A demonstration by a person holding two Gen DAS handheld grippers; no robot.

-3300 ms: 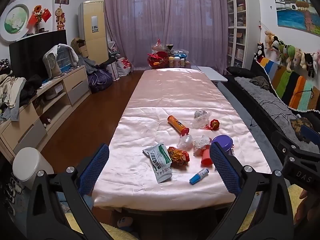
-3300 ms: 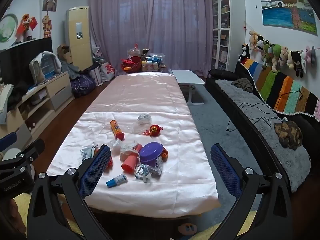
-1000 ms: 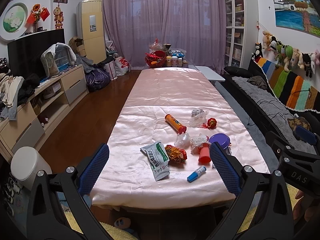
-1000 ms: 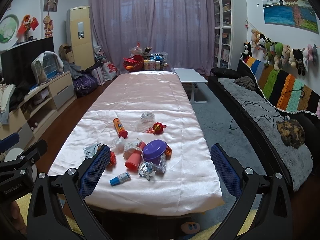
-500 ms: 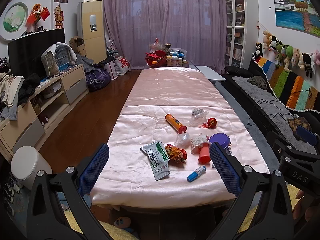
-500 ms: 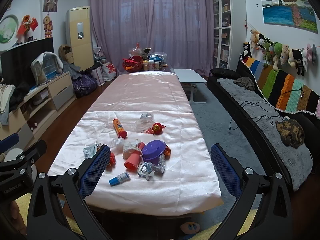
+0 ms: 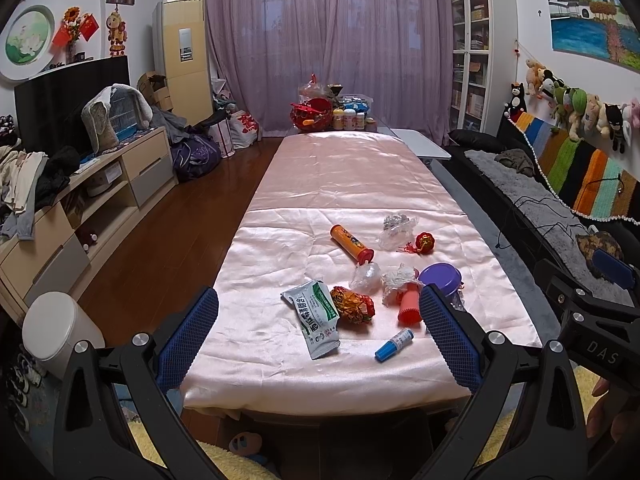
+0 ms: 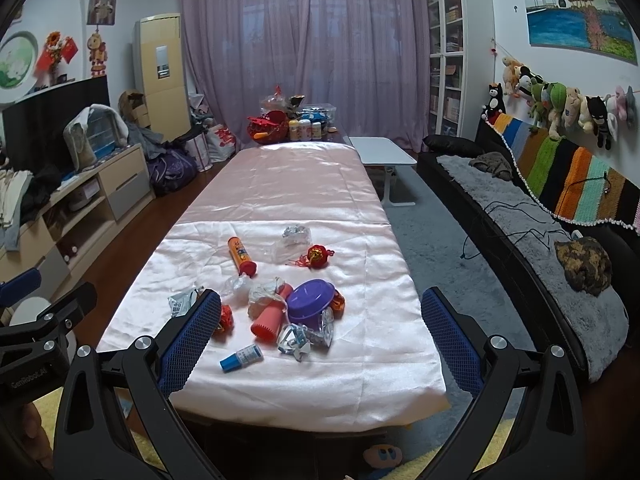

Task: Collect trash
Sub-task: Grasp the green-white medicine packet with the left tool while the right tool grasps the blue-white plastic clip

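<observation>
Trash (image 7: 360, 280) lies scattered on the table (image 7: 344, 176) ahead of both wide-open, empty grippers, left gripper (image 7: 318, 338) and right gripper (image 8: 320, 340); nothing collected yet, so reaching forward comes next.

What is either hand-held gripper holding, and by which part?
Nothing. The left hand-held gripper and the right hand-held gripper are both open, short of the table.
</observation>
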